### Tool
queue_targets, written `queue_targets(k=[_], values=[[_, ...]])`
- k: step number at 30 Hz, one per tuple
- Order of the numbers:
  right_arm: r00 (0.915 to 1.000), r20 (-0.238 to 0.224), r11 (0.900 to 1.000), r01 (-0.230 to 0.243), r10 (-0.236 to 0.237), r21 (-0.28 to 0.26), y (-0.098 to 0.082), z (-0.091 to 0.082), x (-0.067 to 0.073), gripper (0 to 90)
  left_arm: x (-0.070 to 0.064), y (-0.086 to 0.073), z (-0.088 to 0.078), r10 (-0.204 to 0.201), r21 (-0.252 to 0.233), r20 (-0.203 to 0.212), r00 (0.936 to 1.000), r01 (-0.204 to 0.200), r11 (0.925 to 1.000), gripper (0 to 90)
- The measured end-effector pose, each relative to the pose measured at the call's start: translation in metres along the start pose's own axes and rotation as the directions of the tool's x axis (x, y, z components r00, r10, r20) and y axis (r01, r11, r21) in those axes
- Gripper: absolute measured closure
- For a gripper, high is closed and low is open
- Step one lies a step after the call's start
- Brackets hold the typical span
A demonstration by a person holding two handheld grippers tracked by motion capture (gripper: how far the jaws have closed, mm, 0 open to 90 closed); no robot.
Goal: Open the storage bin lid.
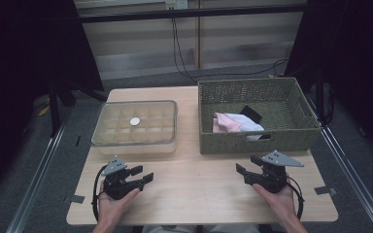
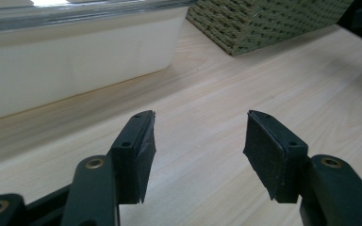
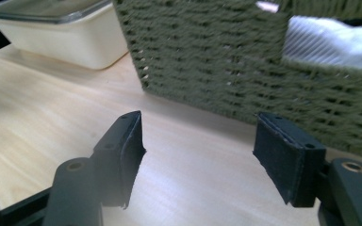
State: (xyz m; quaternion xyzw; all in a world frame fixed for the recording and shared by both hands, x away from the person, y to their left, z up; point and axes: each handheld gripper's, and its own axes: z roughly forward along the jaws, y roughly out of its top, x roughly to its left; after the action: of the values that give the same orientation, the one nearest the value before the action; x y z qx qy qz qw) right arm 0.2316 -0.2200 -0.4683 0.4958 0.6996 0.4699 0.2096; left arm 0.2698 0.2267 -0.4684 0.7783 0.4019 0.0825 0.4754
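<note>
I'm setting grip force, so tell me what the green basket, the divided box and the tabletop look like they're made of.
Basket: woven olive cord or paper rope, matte; the coarse plaited weave shows in the right gripper view. Divided box: seemingly cream plastic, smooth, under a clear glossy lid that reflects light. Tabletop: pale wood or wood-look laminate, with straight grain lines and a satin sheen.

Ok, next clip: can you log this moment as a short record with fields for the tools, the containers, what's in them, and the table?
left tool: jaws open, nothing between them, low over the table in front of the lidded box
right tool: jaws open, nothing between them, in front of the basket
lidded box: cream, clear lid on, divided into compartments, small round white thing at the lid
basket: green woven, holds pink and white cloths
table: light wood
</note>
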Motion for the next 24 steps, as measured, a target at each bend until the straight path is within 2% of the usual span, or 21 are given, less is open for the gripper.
queue_targets(k=[3, 4, 6, 11, 15, 16, 21, 24], values=[[0.9998, -0.017, 1.000, 0.000, 0.000, 0.024, -0.001, 0.001, 0.000, 31.7, 0.000, 0.001, 0.000, -0.001, 0.000, 0.006, 1.0000, 0.001, 1.0000, 43.4], [0.9996, -0.028, 0.999, 0.000, 0.002, 0.050, -0.001, 0.003, 0.000, 31.8, 0.000, 0.001, 0.001, 0.004, 0.013, 0.010, 0.9999, -0.004, 0.9999, 43.4], [0.9993, -0.035, 0.998, -0.009, 0.012, 0.067, -0.001, 0.003, -0.001, 31.6, 0.000, 0.001, 0.002, 0.009, 0.026, 0.018, 0.9998, -0.009, 0.9996, 43.0], [0.9986, -0.049, 0.997, -0.014, 0.017, 0.077, -0.001, 0.004, -0.001, 31.6, 0.001, 0.001, 0.003, 0.012, 0.042, 0.023, 0.9997, -0.013, 0.9990, 40.3], [0.9968, -0.080, 0.994, 0.006, 0.003, 0.106, -0.002, 0.009, 0.004, 31.6, 0.003, 0.002, 0.001, 0.006, 0.039, 0.019, 0.9998, -0.007, 0.9992, 37.1], [0.9966, -0.082, 0.994, 0.011, -0.002, 0.110, -0.002, 0.010, 0.005, 31.6, 0.004, 0.003, 0.001, 0.002, 0.044, 0.029, 0.9996, -0.004, 0.9990, 36.6], [0.9954, -0.096, 0.992, 0.018, -0.006, 0.125, 0.001, 0.016, 0.010, 32.8, 0.006, 0.004, 0.000, -0.018, 0.042, 0.037, 0.9992, 0.016, 0.9990, 36.6], [0.9942, -0.106, 0.991, 0.026, -0.012, 0.129, 0.005, 0.016, 0.013, 34.2, 0.005, 0.003, -0.004, -0.009, 0.047, 0.034, 0.9994, 0.007, 0.9989, 37.4]])
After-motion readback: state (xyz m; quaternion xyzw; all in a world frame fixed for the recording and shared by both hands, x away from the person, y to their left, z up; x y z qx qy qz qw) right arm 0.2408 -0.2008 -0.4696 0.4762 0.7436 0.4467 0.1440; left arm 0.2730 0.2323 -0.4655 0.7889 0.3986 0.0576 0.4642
